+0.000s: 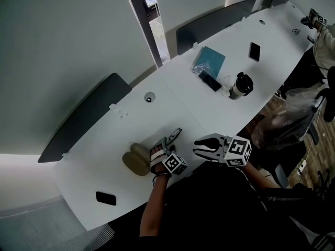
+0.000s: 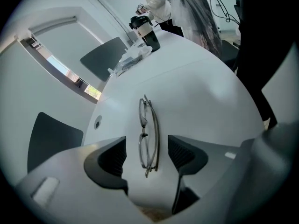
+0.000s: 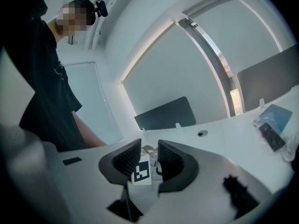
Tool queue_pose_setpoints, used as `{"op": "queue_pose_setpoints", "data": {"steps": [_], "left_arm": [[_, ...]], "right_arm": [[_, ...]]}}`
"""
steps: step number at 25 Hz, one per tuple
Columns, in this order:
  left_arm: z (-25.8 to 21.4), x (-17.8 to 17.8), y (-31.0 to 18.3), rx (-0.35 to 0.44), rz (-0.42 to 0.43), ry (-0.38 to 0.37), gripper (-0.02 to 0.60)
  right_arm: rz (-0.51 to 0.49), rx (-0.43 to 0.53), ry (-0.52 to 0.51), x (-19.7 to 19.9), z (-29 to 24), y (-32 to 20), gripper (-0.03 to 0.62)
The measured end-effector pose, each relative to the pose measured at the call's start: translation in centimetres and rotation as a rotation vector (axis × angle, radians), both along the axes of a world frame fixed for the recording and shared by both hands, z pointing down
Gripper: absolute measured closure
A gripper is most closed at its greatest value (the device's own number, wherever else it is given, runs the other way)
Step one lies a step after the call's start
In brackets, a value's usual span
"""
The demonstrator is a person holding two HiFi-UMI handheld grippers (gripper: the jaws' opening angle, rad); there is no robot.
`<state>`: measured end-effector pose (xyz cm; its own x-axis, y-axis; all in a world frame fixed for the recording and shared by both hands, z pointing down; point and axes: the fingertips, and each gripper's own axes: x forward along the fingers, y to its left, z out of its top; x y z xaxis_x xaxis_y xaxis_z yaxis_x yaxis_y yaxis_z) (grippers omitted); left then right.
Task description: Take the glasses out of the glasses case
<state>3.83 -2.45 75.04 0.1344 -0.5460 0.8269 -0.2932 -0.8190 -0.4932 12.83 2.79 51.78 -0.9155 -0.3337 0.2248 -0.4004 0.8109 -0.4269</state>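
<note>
Jaws of L gripper (image 2: 146, 157) are apart; glasses (image 2: 143, 135) lie flat btwn them on table (image 2: 201, 92), pads not touching. Case (image 1: 137, 160) sits at gripper's 9 o'clock in head view. R gripper (image 3: 148, 158) jaws are a bit apart, nothing inside.

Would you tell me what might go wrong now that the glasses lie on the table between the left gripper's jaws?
The glasses lie untouched between the open jaws of the left gripper; closing or lowering it could bend the thin frame. Pulling away carelessly might snag a temple and drag them. The case sits just beside that gripper and could get knocked.
</note>
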Motion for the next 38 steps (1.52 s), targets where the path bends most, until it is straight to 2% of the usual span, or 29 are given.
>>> {"op": "queue_pose_setpoints", "data": {"steps": [2, 4, 6, 9, 10, 11, 14, 18, 22, 24, 27, 32, 38], "left_arm": [[-0.8, 0.0, -0.1, 0.000, -0.014, 0.030, 0.291], [-2.3, -0.1, -0.1, 0.007, -0.050, 0.093, 0.290], [-4.1, -0.8, 0.1, 0.011, -0.131, 0.205, 0.290], [-7.9, -3.0, 0.5, 0.016, -0.317, 0.419, 0.291], [-8.9, -4.4, 0.9, 0.029, -0.373, 0.462, 0.291], [-9.6, -6.2, 1.6, 0.043, -0.420, 0.479, 0.291], [-9.7, -11.3, 4.6, 0.058, -0.544, 0.457, 0.293], [-8.4, -18.9, 8.7, 0.017, -0.780, 0.495, 0.293], [-8.2, -24.2, 11.0, -0.001, -0.981, 0.591, 0.293], [-7.4, -25.5, 11.4, -0.014, -0.997, 0.611, 0.293], [-6.2, -25.7, 11.6, -0.069, -0.911, 0.563, 0.295], [-5.3, -25.2, 11.4, -0.162, -0.889, 0.669, 0.295], [-4.9, -24.8, 11.4, -0.232, -0.802, 0.722, 0.295]], "right_arm": [[0.002, -0.002, -0.007, 0.0, -0.1, 0.0, 0.476], [0.004, -0.002, -0.011, -0.1, -0.2, 0.0, 0.476], [0.004, -0.007, -0.017, -0.1, -0.1, -0.1, 0.476], [-0.011, -0.026, -0.007, -0.7, 0.6, -0.4, 0.476], [-0.020, -0.038, 0.001, -1.3, 1.1, -0.7, 0.476], [-0.032, -0.052, 0.010, -2.1, 1.5, -1.0, 0.476], [-0.066, -0.101, 0.036, -4.3, 3.1, -1.8, 0.476], [-0.152, -0.157, 0.085, -9.6, 5.8, -2.9, 0.476], [-0.243, -0.205, 0.133, -15.6, 8.2, -3.0, 0.476], [-0.270, -0.231, 0.176, -17.9, 9.6, -2.8, 0.476], [-0.306, -0.259, 0.263, -20.9, 11.8, -2.5, 0.476], [-0.308, -0.307, 0.383, -23.5, 15.2, -1.9, 0.476], [-0.318, -0.338, 0.524, -25.5, 18.5, -1.4, 0.476]]}}
